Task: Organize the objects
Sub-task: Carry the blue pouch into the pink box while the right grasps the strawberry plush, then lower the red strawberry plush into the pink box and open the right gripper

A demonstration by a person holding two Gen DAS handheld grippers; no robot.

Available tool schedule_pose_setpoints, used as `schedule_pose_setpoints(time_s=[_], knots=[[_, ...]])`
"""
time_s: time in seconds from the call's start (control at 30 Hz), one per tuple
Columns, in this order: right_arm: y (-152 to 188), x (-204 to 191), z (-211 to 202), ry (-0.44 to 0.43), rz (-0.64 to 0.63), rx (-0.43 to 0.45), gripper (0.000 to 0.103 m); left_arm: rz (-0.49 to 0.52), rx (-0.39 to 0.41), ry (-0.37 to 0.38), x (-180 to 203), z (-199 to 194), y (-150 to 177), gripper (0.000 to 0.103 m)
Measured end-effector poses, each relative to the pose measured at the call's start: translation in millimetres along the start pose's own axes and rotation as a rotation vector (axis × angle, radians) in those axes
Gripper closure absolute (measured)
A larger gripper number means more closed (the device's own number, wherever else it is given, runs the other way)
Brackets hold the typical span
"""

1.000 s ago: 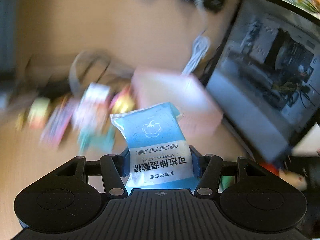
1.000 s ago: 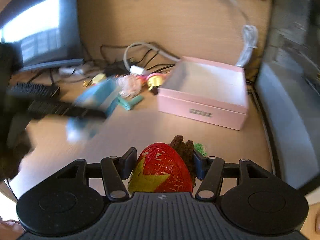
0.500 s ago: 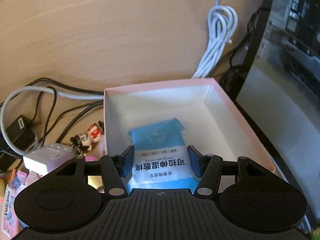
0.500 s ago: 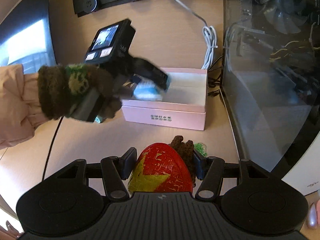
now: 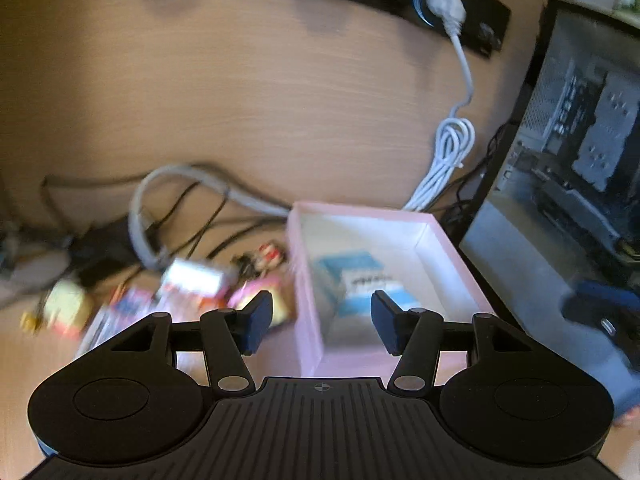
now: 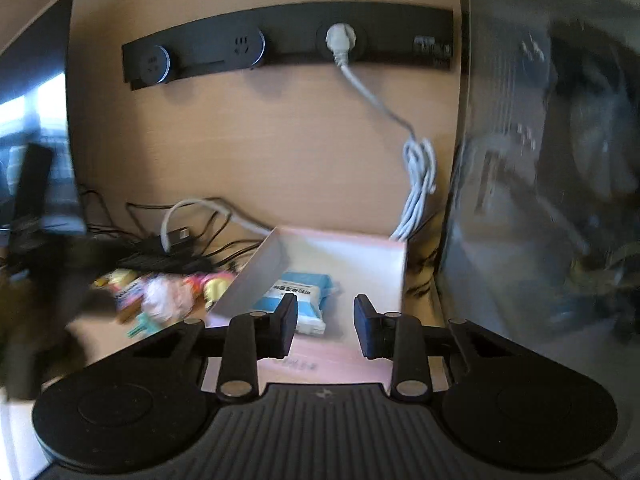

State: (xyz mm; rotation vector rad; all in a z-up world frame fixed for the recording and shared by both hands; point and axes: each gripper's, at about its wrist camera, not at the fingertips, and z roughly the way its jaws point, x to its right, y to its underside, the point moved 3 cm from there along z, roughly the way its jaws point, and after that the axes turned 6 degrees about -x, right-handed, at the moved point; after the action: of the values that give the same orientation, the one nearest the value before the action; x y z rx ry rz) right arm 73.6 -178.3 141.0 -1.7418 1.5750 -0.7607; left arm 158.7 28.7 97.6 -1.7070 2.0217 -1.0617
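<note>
An open pink box [image 5: 456,252] stands on the wooden desk and shows in the right wrist view [image 6: 360,246] too. A blue and white wet-wipe packet [image 5: 362,286] lies inside it, also seen from the right [image 6: 298,300]. My left gripper [image 5: 322,326] is open and empty, just in front of the box's near left corner. My right gripper [image 6: 326,330] is open and empty above the box's front edge. The red heart-shaped object is out of sight.
Small snack packets and toys [image 5: 188,284] lie in a blurred pile left of the box, also visible in the right wrist view [image 6: 160,290]. Cables [image 5: 188,200] and a coiled white cord [image 5: 450,160] lie behind. A glass-sided computer case [image 6: 540,180] stands right of the box.
My left gripper opened, left the wet-wipe packet in the pink box and pulled back. My right gripper moved over the box and opened; the red heart-shaped object is no longer between its fingers.
</note>
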Motion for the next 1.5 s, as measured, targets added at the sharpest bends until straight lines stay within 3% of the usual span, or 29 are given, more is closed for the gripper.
schedule_pose_setpoints(time_s=[0.1,0.2,0.33,0.47,0.53,0.63,0.73,0.8,0.97,1.07,1.2,1.3,1.37,1.43,1.5], knots=[[5,6,6,0.005,0.013,-0.063,0.059,-0.062,-0.045,0.024,-15,-21,32,0.044],[33,9,8,-0.023,0.113,-0.18,0.027,-0.096,-0.102,0.047,-21,-36,70,0.044],[76,5,25,-0.117,0.367,-0.363,0.023,-0.147,-0.165,0.076,-25,-47,105,0.044],[103,6,49,-0.191,0.662,-0.453,0.019,-0.176,-0.166,0.082,-32,-60,114,0.044],[107,4,67,-0.174,0.703,-0.48,0.014,-0.178,-0.159,0.07,-38,-66,113,0.044],[101,-8,86,-0.153,0.66,-0.472,0.012,-0.186,-0.155,0.043,-48,-74,114,0.044],[90,-30,92,-0.152,0.497,-0.443,0.028,-0.198,-0.157,0.033,-57,-79,119,0.044],[88,-42,88,-0.143,0.412,-0.443,0.031,-0.208,-0.163,0.026,-63,-80,123,0.045],[91,-46,61,-0.25,0.382,-0.493,0.034,-0.237,-0.162,0.03,-69,-80,128,0.045],[66,-36,33,-0.286,0.337,-0.407,0.034,-0.255,-0.153,0.032,-68,-79,129,0.045],[4,-25,25,-0.224,0.131,-0.236,0.033,-0.269,-0.153,0.03,-64,-77,132,0.045],[-32,-17,54,-0.186,-0.024,-0.165,0.026,-0.266,-0.162,0.015,-59,-76,134,0.045],[-41,-7,80,-0.142,-0.04,-0.17,0.019,-0.269,-0.168,-0.004,-59,-76,136,0.045],[-37,-1,96,-0.027,-0.042,-0.177,0.019,-0.269,-0.169,-0.017,-60,-77,137,0.045],[-21,-3,93,-0.018,-0.061,-0.163,0.019,-0.277,-0.181,-0.033,-64,-76,139,0.045]])
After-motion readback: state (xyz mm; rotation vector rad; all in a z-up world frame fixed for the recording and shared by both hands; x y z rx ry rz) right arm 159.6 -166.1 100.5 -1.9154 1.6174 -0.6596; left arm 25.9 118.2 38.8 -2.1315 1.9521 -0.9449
